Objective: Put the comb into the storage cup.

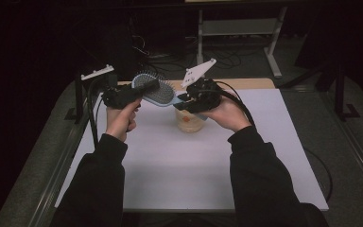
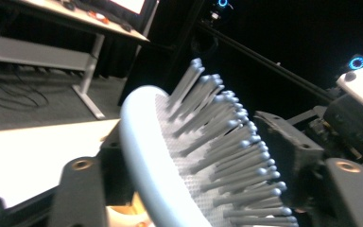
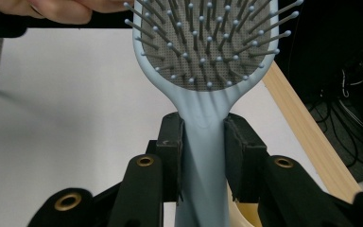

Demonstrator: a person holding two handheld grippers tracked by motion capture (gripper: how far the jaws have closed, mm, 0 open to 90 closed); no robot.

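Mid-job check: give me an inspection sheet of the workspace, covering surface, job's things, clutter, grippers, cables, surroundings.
Surface: white table top, wooden strip along far edge.
Job's things: light-blue hairbrush held in the air between both grippers; cream cup on the table beneath it.
Clutter: nothing seen.
Grippers: right gripper clamped on the brush handle; left gripper across the brush head, one jaw behind it, one on the bristle side.
Cables: black gripper cable trailing from the left gripper; loose wires on floor beyond.
Surroundings: dark room, desk frame behind.
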